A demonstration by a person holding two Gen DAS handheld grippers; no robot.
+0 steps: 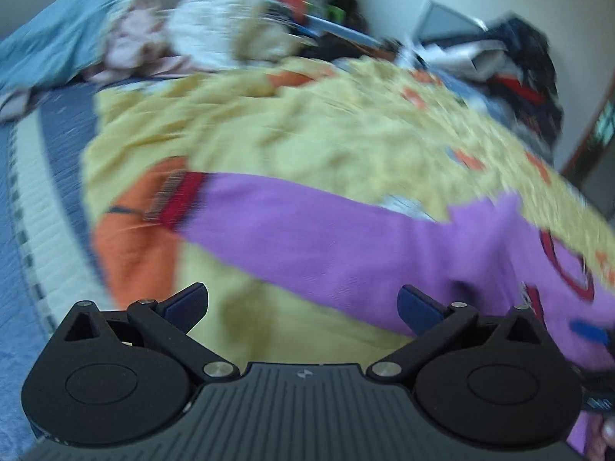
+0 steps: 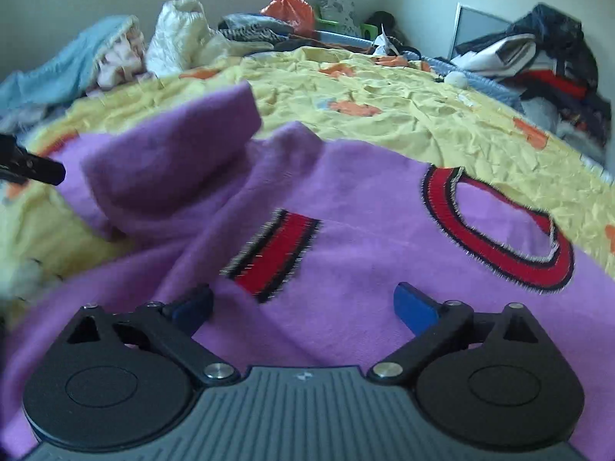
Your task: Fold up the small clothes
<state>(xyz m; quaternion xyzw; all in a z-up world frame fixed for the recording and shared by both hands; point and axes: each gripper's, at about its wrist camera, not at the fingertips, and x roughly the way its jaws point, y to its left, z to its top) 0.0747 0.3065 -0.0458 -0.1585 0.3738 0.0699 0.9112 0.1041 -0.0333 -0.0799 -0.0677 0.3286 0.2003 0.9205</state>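
A small purple sweater (image 2: 346,211) with a red collar (image 2: 499,238) and red cuffs lies on a yellow bedsheet (image 2: 384,88). In the right wrist view one sleeve is folded across the body, its red cuff (image 2: 273,253) face up; the other sleeve bulges up at the left. My right gripper (image 2: 303,303) is open just above the sweater's body. In the blurred left wrist view a purple sleeve (image 1: 307,230) stretches left to its red cuff (image 1: 177,199). My left gripper (image 1: 303,307) is open and empty above the sheet, near that sleeve. The left gripper's tip (image 2: 34,165) shows at the right view's left edge.
Piles of clothes and bedding crowd the far end: a blue blanket (image 2: 57,69), a white quilted bundle (image 2: 180,38), an orange bag (image 2: 288,7), dark clothes (image 2: 546,57) at the right. A blue-grey quilt (image 1: 38,192) edges the bed at the left. A window is on the back wall.
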